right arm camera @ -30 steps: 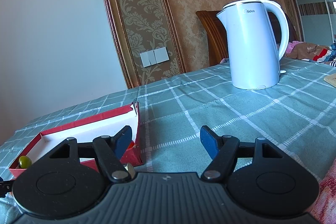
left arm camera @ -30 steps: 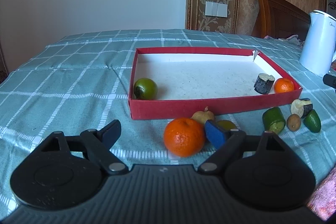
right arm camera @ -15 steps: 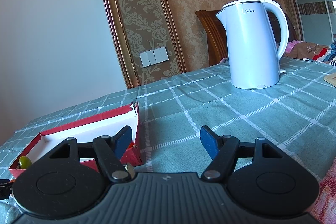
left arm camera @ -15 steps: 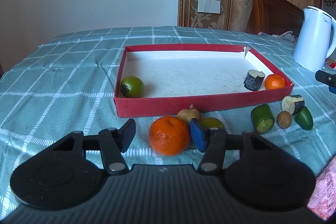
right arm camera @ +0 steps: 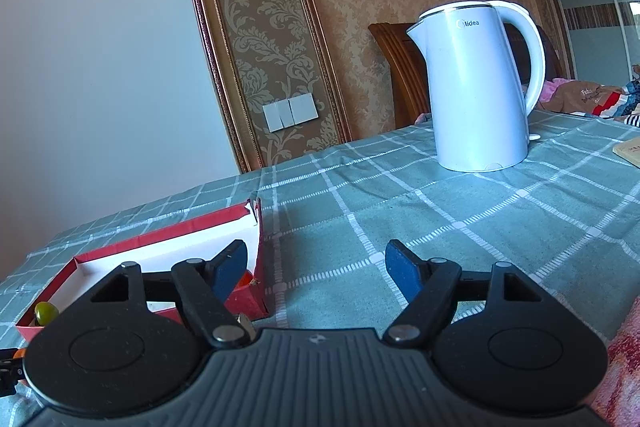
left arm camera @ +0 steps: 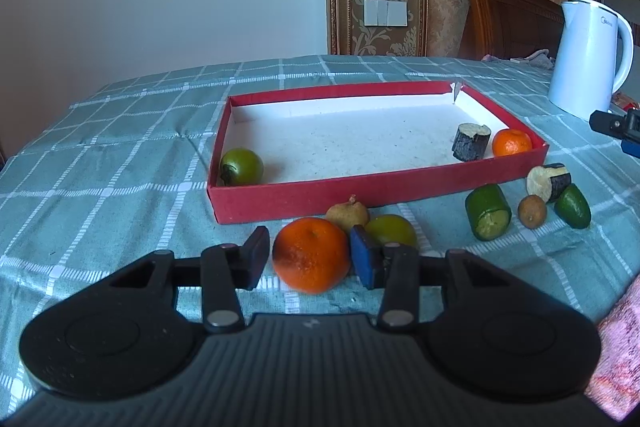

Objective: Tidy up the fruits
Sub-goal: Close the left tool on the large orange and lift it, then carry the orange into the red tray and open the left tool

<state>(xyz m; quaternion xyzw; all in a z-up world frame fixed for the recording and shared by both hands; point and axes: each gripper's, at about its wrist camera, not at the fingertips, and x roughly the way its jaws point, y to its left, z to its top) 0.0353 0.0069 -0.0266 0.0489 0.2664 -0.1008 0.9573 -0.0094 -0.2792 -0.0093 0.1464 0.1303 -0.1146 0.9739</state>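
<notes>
A large orange (left arm camera: 310, 255) lies on the checked cloth in front of the red tray (left arm camera: 360, 187). My left gripper (left arm camera: 309, 231) straddles it with its jaws closing; the right pad (left arm camera: 364, 257) touches the fruit and a thin gap remains at the left pad (left arm camera: 258, 255). Inside the tray are a green tomato (left arm camera: 241, 167), a dark cut piece (left arm camera: 471, 142) and a small orange (left arm camera: 512, 143). My right gripper (right arm camera: 316, 247) hovers by the tray's right end, jaws opening, nothing between them.
Loose on the cloth: a tan fruit (left arm camera: 346, 213), a yellow-green fruit (left arm camera: 390, 229), a cucumber piece (left arm camera: 488, 213), a small brown fruit (left arm camera: 532, 211), a dark-skinned chunk (left arm camera: 548, 181) and a green fruit (left arm camera: 574, 206). A white kettle (right arm camera: 480, 87) stands at the far right.
The left jaws have drawn in from wide apart to close around the large orange. The right jaws have spread slightly; that hand has stayed put.
</notes>
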